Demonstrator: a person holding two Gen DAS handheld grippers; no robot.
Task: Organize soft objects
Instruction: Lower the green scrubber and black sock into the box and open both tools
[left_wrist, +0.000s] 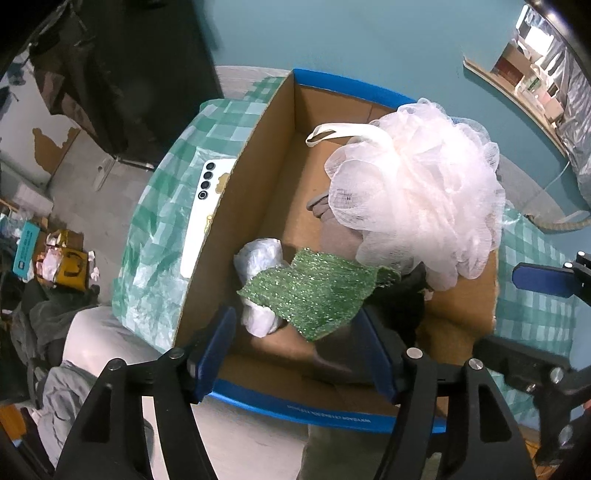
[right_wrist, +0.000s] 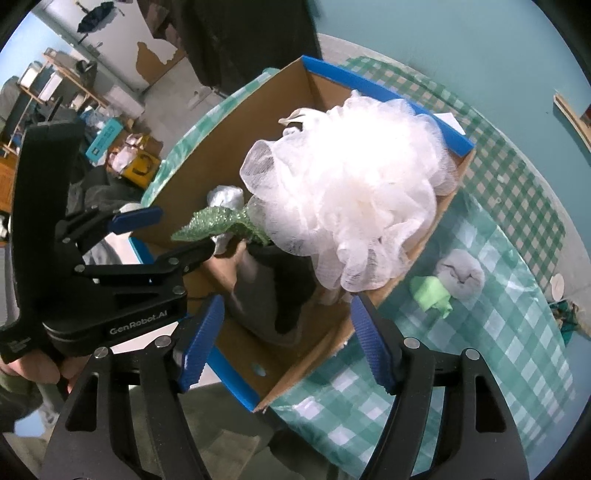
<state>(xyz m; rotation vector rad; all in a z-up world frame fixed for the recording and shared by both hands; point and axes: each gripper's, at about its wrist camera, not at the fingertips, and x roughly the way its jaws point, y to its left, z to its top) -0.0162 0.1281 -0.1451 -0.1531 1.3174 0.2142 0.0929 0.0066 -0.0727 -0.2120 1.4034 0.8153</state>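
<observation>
An open cardboard box (left_wrist: 236, 221) with a blue rim stands on the green checked tablecloth (right_wrist: 498, 332). Inside it a big pale pink mesh bath pouf (left_wrist: 413, 195) rests on grey and black cloths. Beside the pouf a sparkly green cloth (left_wrist: 314, 291) lies draped over a crumpled white plastic bag (left_wrist: 258, 258). My left gripper (left_wrist: 295, 312) hangs open just above the green cloth, and its pads do not press on it. My right gripper (right_wrist: 287, 301) is open over the dark cloths (right_wrist: 280, 295) at the box's near corner, below the pouf (right_wrist: 351, 199), holding nothing.
A white phone (left_wrist: 201, 214) lies on the tablecloth left of the box. Right of the box sit a rolled grey sock (right_wrist: 461, 277) and a light green cloth (right_wrist: 432, 295). Clutter covers the floor at the left. A teal wall stands behind.
</observation>
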